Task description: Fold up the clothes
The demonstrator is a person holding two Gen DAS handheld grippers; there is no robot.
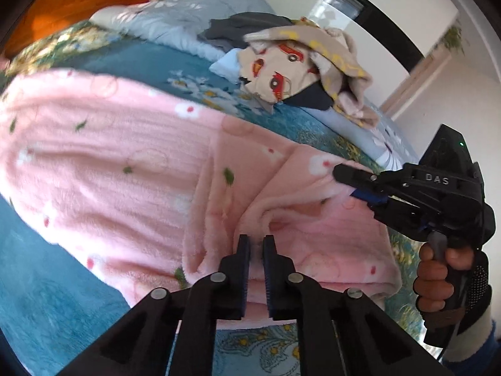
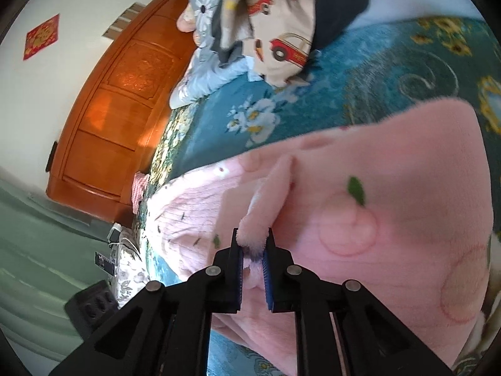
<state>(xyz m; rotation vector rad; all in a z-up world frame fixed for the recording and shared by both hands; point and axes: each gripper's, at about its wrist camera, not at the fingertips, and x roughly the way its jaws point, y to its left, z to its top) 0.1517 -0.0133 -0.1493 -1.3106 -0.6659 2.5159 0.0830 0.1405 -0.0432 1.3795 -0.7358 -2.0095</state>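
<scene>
Pink fleece garment, one, pinched by two grippers
Left gripper and right gripper each clamp a fold; one clothes pile lies far behind on the bed

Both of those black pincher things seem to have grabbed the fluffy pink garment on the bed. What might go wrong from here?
1. The right tool pinches only a thin ridge of the pink garment; the plush could slip out when lifted.
2. The left tool bites into a bunched fold, perhaps several layers, so the fold may come out uneven.
3. The pile of clothes lies just beyond on the bedspread; a wide sweep might drag into it.
</scene>
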